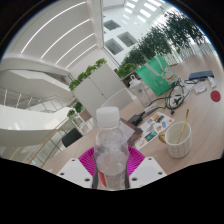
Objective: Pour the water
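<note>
A clear plastic water bottle (pixel 110 145) with a white cap stands upright between my gripper's (pixel 111 168) pink pads, which press on both sides of its body. The bottle is lifted above the white table (pixel 150 160). Beyond the fingers to the right, a pale cup (pixel 178 140) with a stick leaning in it stands on the table. The lower part of the bottle is hidden below the fingers.
The table beyond holds papers and small items (pixel 158 125), cables (pixel 176 98), a green board (pixel 154 76) and a red object (pixel 215 96) far right. Potted plants (pixel 90 74) and a white railing (pixel 30 100) lie further off.
</note>
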A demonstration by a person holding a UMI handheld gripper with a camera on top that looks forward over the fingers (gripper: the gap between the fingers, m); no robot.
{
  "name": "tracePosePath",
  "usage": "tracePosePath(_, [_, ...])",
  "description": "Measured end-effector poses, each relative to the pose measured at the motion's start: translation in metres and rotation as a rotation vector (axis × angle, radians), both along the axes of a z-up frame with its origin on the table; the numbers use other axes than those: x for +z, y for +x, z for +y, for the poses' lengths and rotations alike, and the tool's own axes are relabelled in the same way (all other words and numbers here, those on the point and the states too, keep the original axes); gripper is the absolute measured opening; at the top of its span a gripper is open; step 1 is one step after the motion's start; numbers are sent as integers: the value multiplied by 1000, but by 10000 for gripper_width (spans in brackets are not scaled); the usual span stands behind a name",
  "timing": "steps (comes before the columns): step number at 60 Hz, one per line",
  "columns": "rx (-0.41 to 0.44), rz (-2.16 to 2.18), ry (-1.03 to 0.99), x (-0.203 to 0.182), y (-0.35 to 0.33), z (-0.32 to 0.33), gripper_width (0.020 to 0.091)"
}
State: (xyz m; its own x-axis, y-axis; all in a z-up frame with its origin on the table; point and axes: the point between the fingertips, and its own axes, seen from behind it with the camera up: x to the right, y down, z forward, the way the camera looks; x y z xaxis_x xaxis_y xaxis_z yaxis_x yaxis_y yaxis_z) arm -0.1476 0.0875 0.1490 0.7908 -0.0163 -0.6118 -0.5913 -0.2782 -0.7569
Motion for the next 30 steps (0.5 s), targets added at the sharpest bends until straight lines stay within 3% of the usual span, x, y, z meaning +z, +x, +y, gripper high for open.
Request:
tracePosePath(4, [-40, 273, -61, 6, 20, 7, 355])
tracePosePath(11, [-40, 788, -153, 7, 36, 22, 355])
tracePosePath(18, [-6, 1323, -157, 30, 56, 26, 353])
tracePosePath(19, [-48, 1346, -156, 30, 50, 32, 356])
tracePosePath(23, [-55, 1508, -135, 33, 62, 30, 355])
tracePosePath(24, [-8, 1571, -127, 32, 74, 21, 354])
tracePosePath(25, [-63, 1563, -123, 31, 66, 28, 355])
tracePosePath(30, [-97, 1694, -80, 41, 77, 38, 354])
